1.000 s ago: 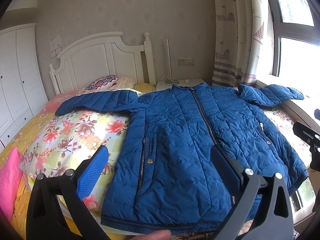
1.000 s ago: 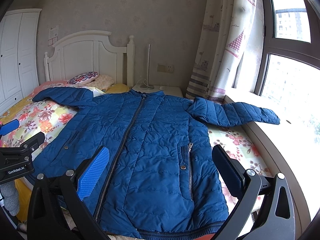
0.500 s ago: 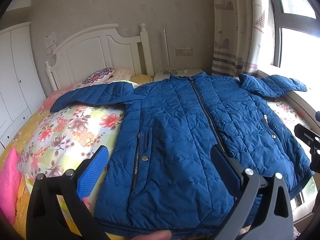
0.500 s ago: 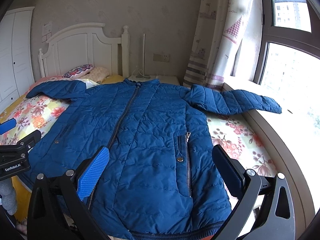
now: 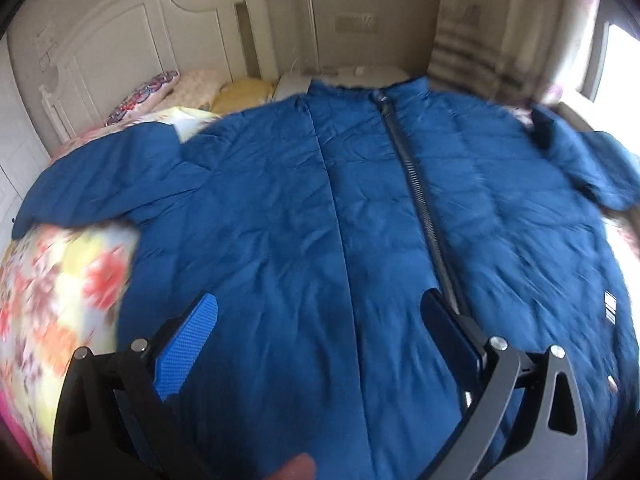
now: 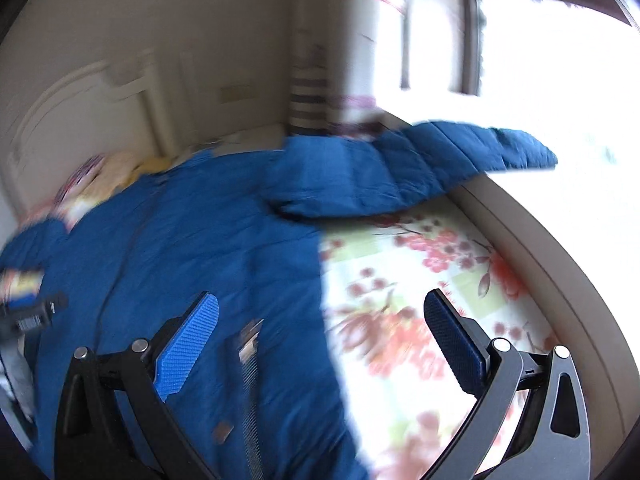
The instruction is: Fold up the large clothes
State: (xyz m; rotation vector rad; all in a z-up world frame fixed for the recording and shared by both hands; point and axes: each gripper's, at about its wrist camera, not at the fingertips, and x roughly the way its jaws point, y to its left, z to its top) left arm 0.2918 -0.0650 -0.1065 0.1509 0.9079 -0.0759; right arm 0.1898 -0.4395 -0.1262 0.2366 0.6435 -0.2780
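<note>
A blue quilted jacket point(image 5: 360, 208) is lying spread out, front up, across a bed covered by a floral quilt point(image 5: 60, 280). Its collar is pointing toward the white headboard point(image 5: 132, 40) and its hem is nearest the cameras. The dark zipper point(image 5: 420, 208) is running closed down the middle of the jacket. One sleeve point(image 5: 100, 184) is stretching away from the zipper over the floral quilt on the headboard's left. The other sleeve point(image 6: 420, 160) is reaching out from the jacket toward the bright window point(image 6: 540, 40), its cuff lying over the ledge beside the bed.

The left gripper point(image 5: 320, 332) is hovering low over the jacket's front, just left of the zipper, with its fingers spread wide and holding nothing. A fingertip of the person point(image 5: 296, 470) is showing at the bottom edge of the left wrist view, below the jacket.

The right gripper point(image 6: 320, 332) is hanging above the jacket's window-side edge, one finger over blue fabric and the other over bare quilt point(image 6: 420, 280). Its fingers are also spread wide, gripping nothing. A side pocket zipper point(image 6: 250, 380) is lying between them. Both views are smeared by motion blur. Small pillows point(image 5: 168, 88) are resting against the headboard beyond the collar, and a striped curtain point(image 6: 308, 96) is hanging past the jacket's shoulder.
</note>
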